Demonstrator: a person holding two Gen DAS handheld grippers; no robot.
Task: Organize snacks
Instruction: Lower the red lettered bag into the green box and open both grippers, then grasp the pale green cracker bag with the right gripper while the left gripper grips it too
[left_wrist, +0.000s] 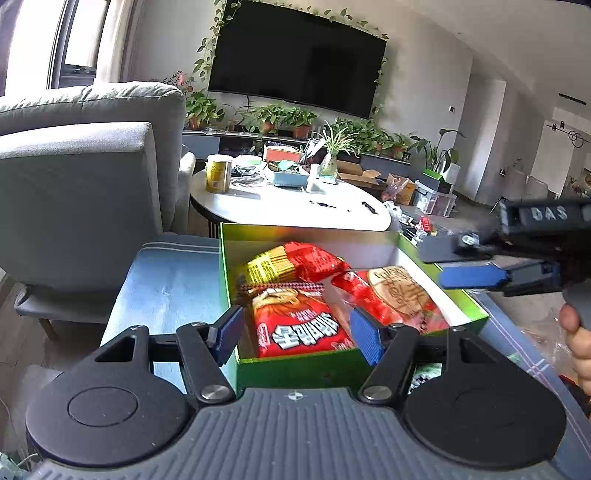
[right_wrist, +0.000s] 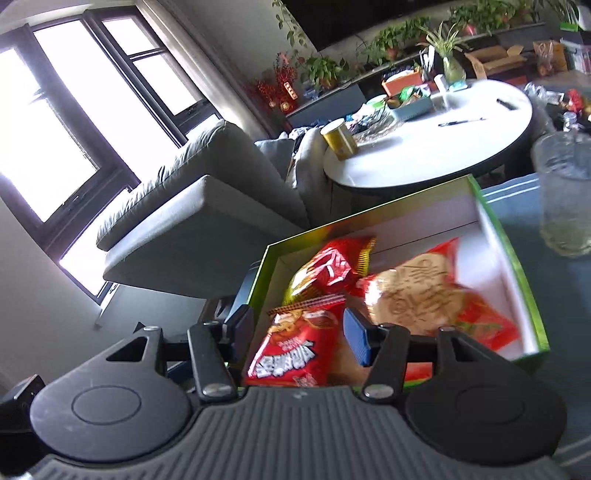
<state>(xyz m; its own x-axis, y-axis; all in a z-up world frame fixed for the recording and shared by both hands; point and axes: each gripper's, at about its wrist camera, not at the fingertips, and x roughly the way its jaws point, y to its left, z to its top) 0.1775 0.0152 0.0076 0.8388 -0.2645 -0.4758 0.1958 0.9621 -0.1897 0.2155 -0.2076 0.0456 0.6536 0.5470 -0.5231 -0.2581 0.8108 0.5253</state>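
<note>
A green box (left_wrist: 295, 365) with a white inside stands on a blue cloth and holds three red snack packs. A red noodle pack (left_wrist: 301, 323) lies nearest, a red and yellow pack (left_wrist: 291, 260) behind it, and a red pack with a round biscuit picture (left_wrist: 397, 291) to the right. My left gripper (left_wrist: 295, 332) is open and empty over the box's near wall. My right gripper (left_wrist: 458, 264) is open and empty above the box's right wall. In the right wrist view my right gripper (right_wrist: 299, 332) straddles the noodle pack (right_wrist: 291, 350), beside the biscuit pack (right_wrist: 417, 299) in the box (right_wrist: 524, 291).
A grey sofa (left_wrist: 81, 177) stands to the left. A white oval table (left_wrist: 288, 203) with a yellow tin (left_wrist: 218, 172) and clutter stands behind the box. A clear glass jar (right_wrist: 565, 195) stands on the blue cloth (left_wrist: 166, 284) to the box's right.
</note>
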